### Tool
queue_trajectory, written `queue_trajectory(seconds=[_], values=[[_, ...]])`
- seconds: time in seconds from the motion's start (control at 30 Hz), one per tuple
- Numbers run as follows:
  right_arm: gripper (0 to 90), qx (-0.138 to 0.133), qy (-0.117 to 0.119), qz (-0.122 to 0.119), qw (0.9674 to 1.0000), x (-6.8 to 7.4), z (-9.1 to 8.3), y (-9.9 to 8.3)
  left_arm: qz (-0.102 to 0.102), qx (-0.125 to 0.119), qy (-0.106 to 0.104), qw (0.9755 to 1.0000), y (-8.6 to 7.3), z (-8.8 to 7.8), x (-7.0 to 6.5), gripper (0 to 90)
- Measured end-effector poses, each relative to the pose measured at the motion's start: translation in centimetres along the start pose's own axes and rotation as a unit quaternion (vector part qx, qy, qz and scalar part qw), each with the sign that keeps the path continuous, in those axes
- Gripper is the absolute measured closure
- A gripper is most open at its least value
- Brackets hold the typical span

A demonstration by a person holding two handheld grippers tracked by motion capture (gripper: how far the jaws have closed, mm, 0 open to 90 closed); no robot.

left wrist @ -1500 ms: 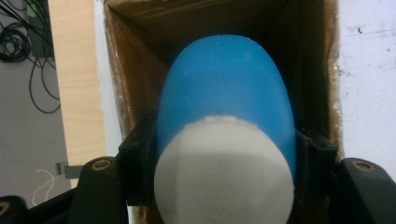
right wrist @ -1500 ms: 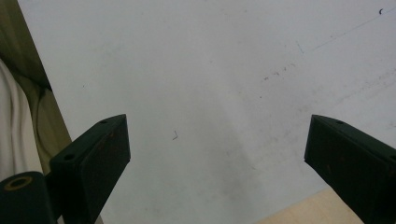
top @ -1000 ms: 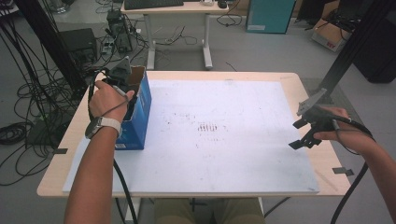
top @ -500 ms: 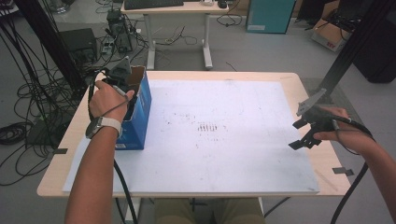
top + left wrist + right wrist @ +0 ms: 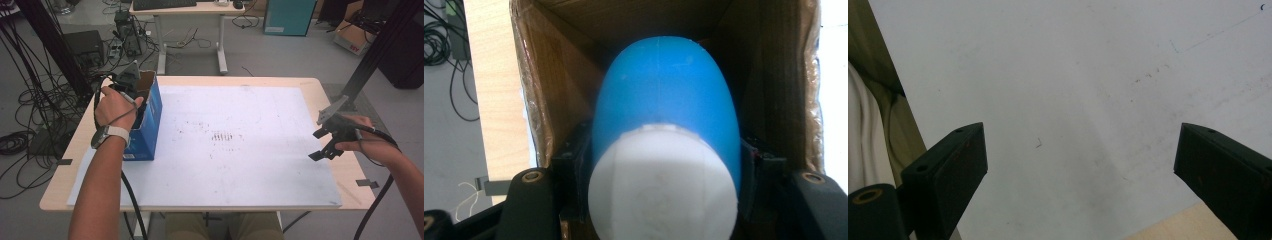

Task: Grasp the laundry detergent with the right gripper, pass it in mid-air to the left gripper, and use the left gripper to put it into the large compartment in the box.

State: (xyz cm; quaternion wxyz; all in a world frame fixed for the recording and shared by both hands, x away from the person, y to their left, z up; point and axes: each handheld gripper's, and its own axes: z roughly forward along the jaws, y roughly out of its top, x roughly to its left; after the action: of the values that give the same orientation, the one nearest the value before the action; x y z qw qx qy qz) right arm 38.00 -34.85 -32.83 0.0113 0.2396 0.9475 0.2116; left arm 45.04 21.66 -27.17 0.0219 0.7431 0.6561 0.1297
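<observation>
— Where is the left gripper (image 5: 131,86) now? From my place I see it at about ten o'clock on the table (image 5: 300,82), with the hand over the blue carton box (image 5: 149,131).

— Yes, it reaches into the open top of that box. Its jaws are clamped on a blue bottle with a white cap (image 5: 664,150), one black jaw on each side of the body. The bottle is already inside the brown cardboard walls, the cap toward the gripper and the round blue end deeper in the box.

— So the work is almost finished?

— I think the putting-in is mostly done. What is left, in my judgement, is to let the bottle go and to take the gripper out. I cannot tell if the bottle rests on the bottom already.

— And the right gripper (image 5: 330,142)?

— It waits at about three o'clock, above the white sheet (image 5: 250,165), with its jaws spread wide and nothing between them.

— Can you read any brand?

— No. On the bottle I see no letters. The box has a pale label low on its side, too small to read. The sheet carries only dark scuff marks near the middle.
</observation>
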Motion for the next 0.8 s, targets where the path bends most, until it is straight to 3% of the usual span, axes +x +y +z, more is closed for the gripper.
queue_trajectory(seconds=[0.8], values=[[6.8, -0.003, 0.003, -0.005, 1.0, -0.08, 0.17, 0.04, 0.0, 0.0, 0.001, 1.0, -0.05, -0.03, -0.06, 37.5]])
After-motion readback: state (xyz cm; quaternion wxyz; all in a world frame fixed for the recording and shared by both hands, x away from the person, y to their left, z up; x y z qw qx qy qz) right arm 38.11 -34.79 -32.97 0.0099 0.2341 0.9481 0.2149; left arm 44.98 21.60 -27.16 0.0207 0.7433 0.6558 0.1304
